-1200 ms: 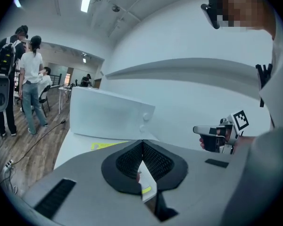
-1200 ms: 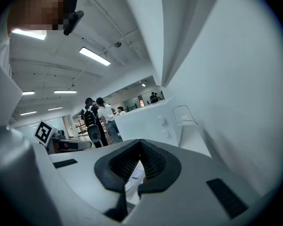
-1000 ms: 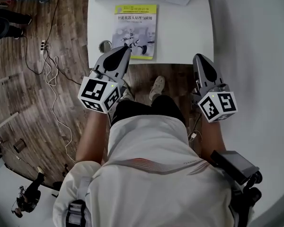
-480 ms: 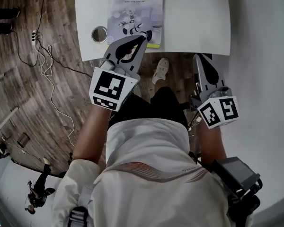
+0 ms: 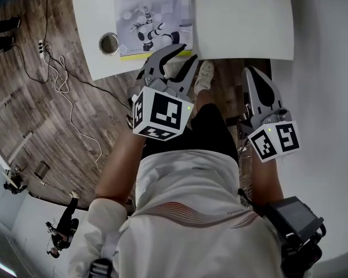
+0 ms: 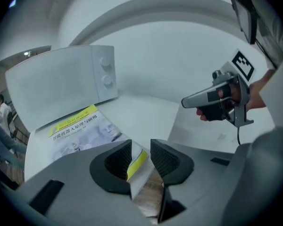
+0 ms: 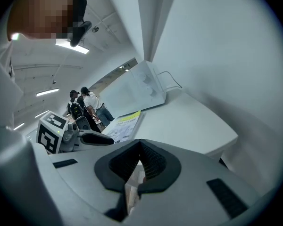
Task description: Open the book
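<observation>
White shirt (image 5: 185, 196) with red stripe, dark trousers (image 5: 207, 129); grey left gripper (image 5: 184, 55) and right gripper (image 5: 253, 73) carry marker cubes.

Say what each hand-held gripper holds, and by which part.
Nothing is held. The left hand-held gripper has just been opening, a corner of the book unpressed in its gap; the right hand-held gripper is shut, empty.

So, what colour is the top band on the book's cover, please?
Yellow band, clearest in left gripper view.

Left gripper (image 6: 141, 145) pitched steeply down, jaws apart, just been opening, gripping nothing. Right gripper (image 7: 140, 146) tilted slightly down, jaws together, empty. Both forearms (image 5: 123, 161) extended forward.
</observation>
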A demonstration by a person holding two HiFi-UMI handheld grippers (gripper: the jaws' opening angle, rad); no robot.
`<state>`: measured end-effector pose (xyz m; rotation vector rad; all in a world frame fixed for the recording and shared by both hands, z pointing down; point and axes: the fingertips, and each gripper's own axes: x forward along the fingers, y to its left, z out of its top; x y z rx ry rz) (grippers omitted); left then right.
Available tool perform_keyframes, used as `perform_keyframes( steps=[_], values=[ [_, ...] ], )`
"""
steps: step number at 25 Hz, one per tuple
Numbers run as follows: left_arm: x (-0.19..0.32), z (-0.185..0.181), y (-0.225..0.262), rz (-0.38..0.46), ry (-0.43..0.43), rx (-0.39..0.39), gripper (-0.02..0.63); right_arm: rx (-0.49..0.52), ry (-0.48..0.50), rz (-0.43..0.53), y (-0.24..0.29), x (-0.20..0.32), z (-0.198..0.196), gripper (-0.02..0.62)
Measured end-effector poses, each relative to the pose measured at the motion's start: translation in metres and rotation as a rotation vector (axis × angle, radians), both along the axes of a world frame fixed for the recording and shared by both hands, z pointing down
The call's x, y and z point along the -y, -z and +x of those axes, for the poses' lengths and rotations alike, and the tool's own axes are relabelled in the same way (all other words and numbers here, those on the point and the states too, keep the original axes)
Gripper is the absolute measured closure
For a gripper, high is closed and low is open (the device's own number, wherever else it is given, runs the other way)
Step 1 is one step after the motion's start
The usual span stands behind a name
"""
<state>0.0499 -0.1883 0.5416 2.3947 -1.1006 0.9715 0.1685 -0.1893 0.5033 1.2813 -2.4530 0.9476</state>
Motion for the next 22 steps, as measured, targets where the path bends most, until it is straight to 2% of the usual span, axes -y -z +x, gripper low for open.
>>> perform_keyframes(
  steps=[6, 12, 13, 18, 22],
  values=[
    [-0.003, 0.011, -0.026, 0.016, -0.074, 0.194, 0.471, 0.005, -0.012, -0.025, -0.017, -0.003, 0.008, 0.592],
    [-0.001, 0.013, -0.034, 0.041, -0.082, 0.293, 0.474, 0.009, -0.019, -0.032, -0.02, -0.002, 0.013, 0.593],
    [0.0, 0.012, -0.035, 0.04, -0.074, 0.298, 0.494, 0.009, -0.02, -0.033, -0.021, -0.002, 0.013, 0.592],
    [0.002, 0.011, -0.036, 0.02, -0.034, 0.287, 0.499, 0.012, -0.017, -0.041, -0.022, -0.001, 0.011, 0.592],
    [0.001, 0.012, -0.032, -0.004, -0.006, 0.23, 0.534, 0.014, -0.009, -0.046, -0.024, -0.001, 0.008, 0.593]
  ],
)
